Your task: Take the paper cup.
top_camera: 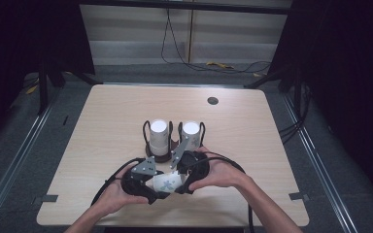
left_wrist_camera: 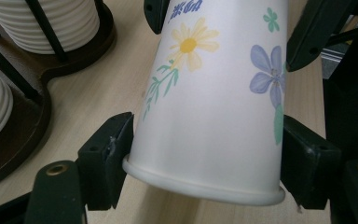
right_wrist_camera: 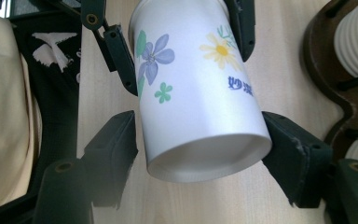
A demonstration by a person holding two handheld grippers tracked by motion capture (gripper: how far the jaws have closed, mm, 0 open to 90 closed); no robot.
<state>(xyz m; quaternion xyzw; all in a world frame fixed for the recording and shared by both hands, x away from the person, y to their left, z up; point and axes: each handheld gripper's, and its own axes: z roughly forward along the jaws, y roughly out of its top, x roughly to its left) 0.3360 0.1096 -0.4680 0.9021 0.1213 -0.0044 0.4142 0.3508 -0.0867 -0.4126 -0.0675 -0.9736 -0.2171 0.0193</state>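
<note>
Flowered paper cup (top_camera: 166, 182) on its side between both tools, low over the counter (top_camera: 102, 126) — left tool (left_wrist_camera: 200, 154) clamped on the rim end, right tool (right_wrist_camera: 200, 149) clamped on the base end. Cup rack (top_camera: 162, 154) just behind.

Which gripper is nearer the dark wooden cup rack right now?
Right. The right gripper sits just in front of the cup rack, its body almost at the base. The left gripper is farther back. Both hold the flowered paper cup between them.
</note>
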